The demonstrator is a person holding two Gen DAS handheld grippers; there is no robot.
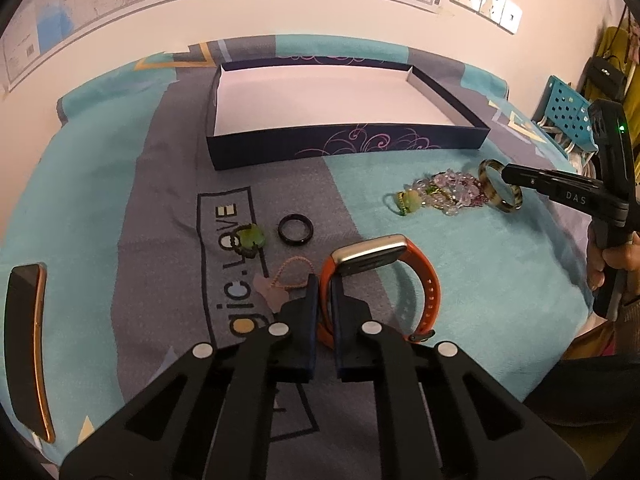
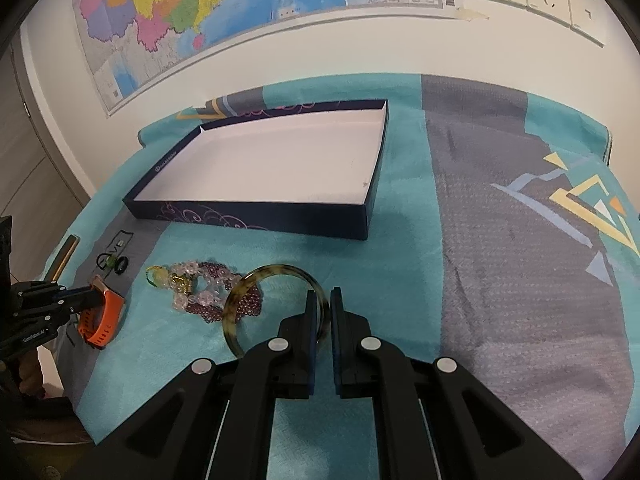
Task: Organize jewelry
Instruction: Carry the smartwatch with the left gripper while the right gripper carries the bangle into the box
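Note:
My left gripper (image 1: 324, 280) is shut on the strap of an orange smartwatch (image 1: 416, 268), also seen in the right wrist view (image 2: 106, 314). My right gripper (image 2: 323, 296) is shut on a tortoiseshell bangle (image 2: 256, 278), also seen in the left wrist view (image 1: 500, 192). A dark blue shallow box (image 1: 348, 146) with a white inside stands open ahead (image 2: 256, 220). A heap of bead bracelets (image 1: 440, 192) lies on the cloth (image 2: 208, 292). A black ring (image 1: 296, 230), a green pendant (image 1: 250, 238) and a pink cord charm (image 1: 276, 284) lie left of the watch.
A phone (image 1: 26, 348) lies at the left edge of the teal and grey cloth (image 1: 480, 280). A teal perforated basket (image 1: 568, 116) stands at the right. A wall with a map and sockets is behind the box.

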